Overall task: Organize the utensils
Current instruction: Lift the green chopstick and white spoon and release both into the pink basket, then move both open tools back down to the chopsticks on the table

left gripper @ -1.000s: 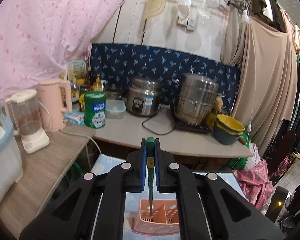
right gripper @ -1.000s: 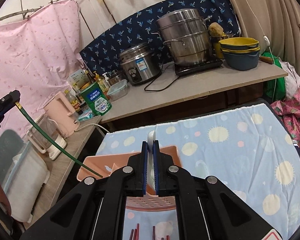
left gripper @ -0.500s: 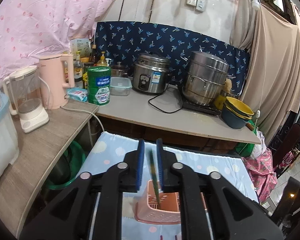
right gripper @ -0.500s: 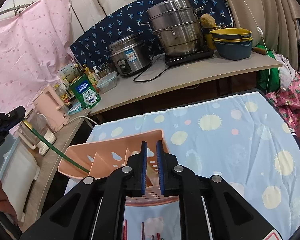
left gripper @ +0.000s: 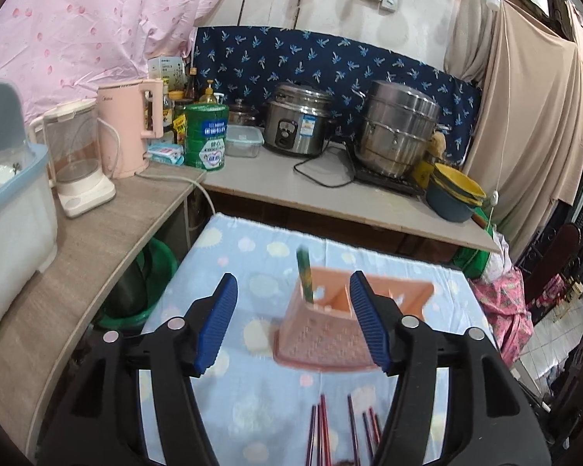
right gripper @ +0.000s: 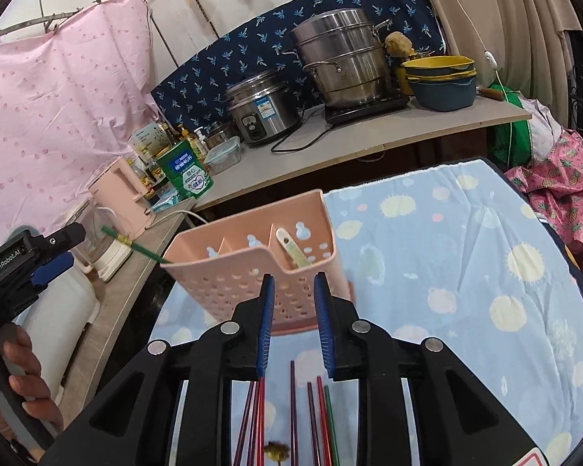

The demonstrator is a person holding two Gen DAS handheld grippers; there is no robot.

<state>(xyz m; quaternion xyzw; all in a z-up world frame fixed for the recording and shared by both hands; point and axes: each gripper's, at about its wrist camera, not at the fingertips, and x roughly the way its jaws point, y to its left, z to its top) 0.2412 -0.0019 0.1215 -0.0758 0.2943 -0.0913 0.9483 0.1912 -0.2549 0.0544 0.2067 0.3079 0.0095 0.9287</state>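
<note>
On the cloth, perforated pink caddy [right gripper: 252, 268].

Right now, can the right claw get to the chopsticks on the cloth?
Probably yes. The right claw hangs just above the chopsticks, jaws opening and empty. Nothing lies between; the pink holder stands farther back.

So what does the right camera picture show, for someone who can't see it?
The right gripper, opening and empty, points at a pink utensil basket on a blue spotted cloth. A pale spoon stands inside; chopsticks lie in front.
</note>
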